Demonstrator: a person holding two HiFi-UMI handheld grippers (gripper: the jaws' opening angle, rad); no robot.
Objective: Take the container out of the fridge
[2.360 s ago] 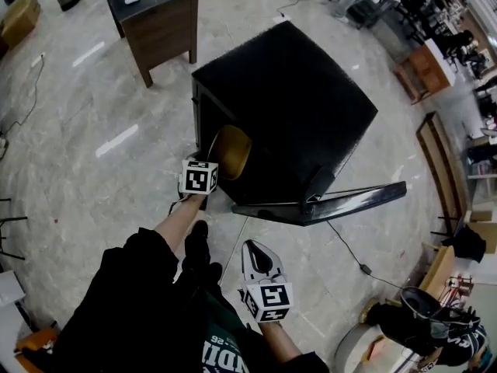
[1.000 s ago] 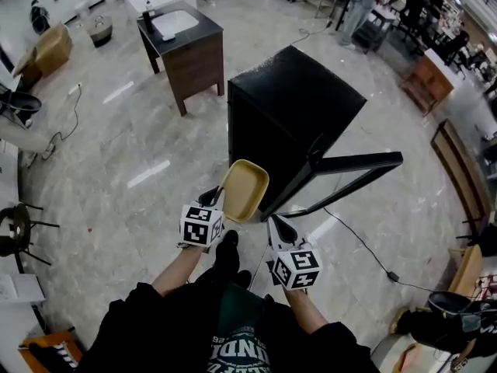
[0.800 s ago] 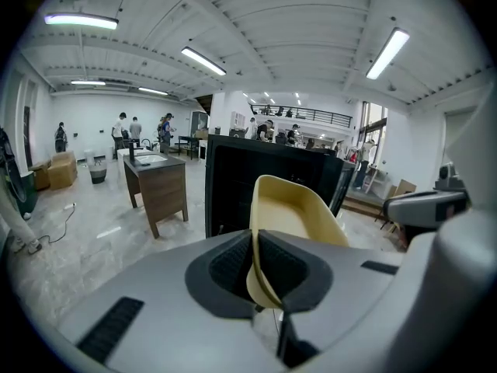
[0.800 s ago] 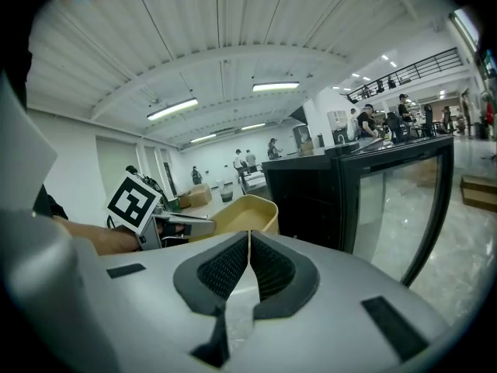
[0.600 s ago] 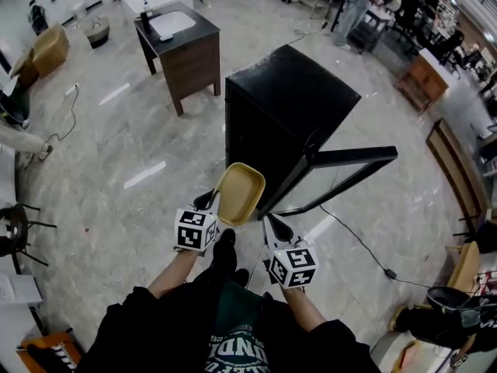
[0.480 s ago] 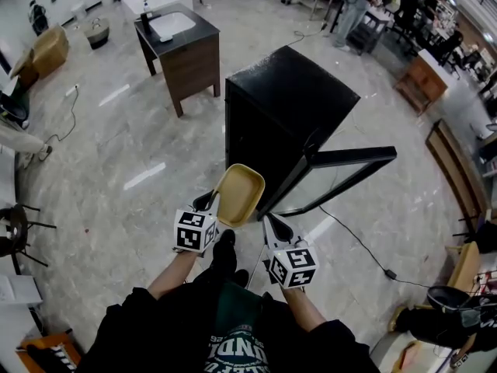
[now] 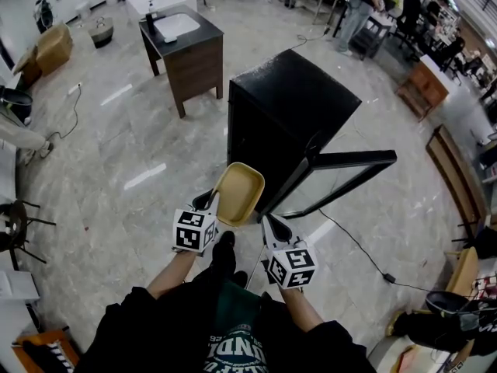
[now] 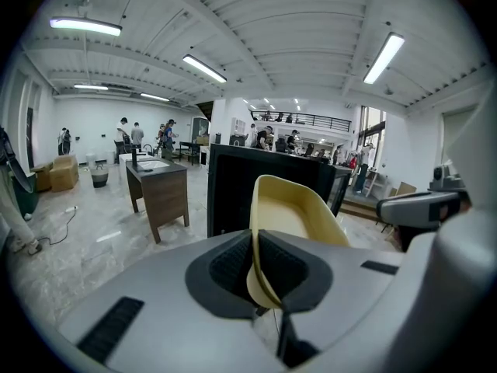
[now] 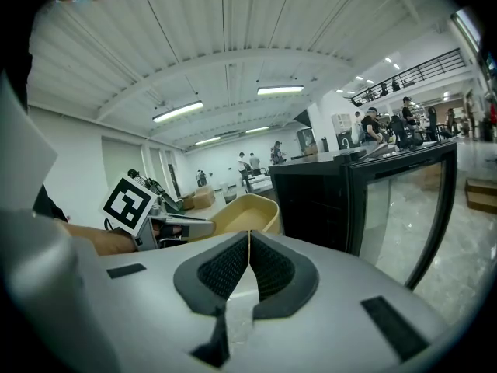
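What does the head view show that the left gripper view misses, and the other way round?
Only the head view: the person's arms and a cable on the floor. Only the left gripper view: ceiling lights and, close up, the left gripper shut on the rim of the yellow container. Both: the container, the black fridge and the wooden cabinet.
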